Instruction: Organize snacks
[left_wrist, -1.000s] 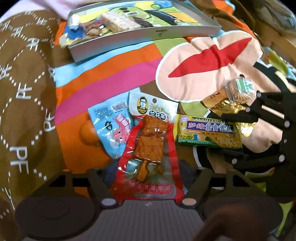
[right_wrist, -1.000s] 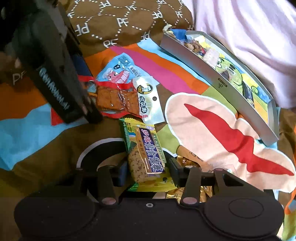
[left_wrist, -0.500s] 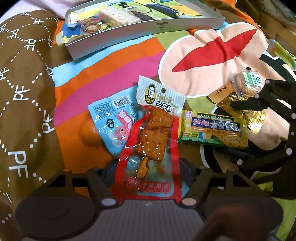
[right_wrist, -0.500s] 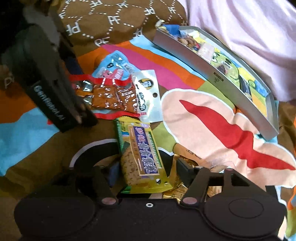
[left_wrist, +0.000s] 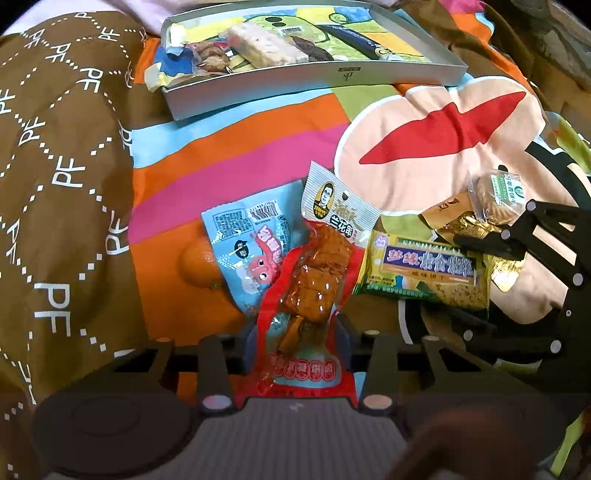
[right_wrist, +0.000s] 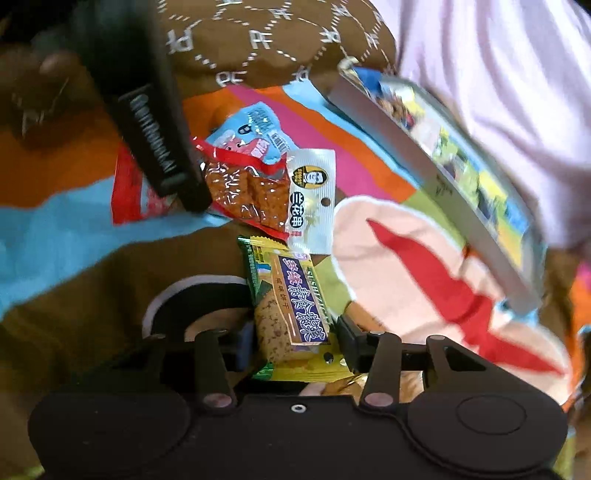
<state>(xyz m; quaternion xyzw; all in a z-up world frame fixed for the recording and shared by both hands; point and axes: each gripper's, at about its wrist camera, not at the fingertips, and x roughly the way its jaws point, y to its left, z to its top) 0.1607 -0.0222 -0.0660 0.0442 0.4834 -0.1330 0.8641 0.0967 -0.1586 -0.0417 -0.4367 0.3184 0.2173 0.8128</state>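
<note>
Left gripper (left_wrist: 295, 341) fingers pinch the red pack (left_wrist: 301, 321); right gripper (right_wrist: 293, 343) fingers pinch the biscuit pack (right_wrist: 291, 302). Either slick wrapper may slip before the tray (left_wrist: 314, 79).

The left gripper (left_wrist: 295, 334) is clamping its two fingers on a red packet (left_wrist: 301, 314), while the right gripper (right_wrist: 293, 338), just to its right, is pinching a green-yellow packet (right_wrist: 291, 306).
</note>
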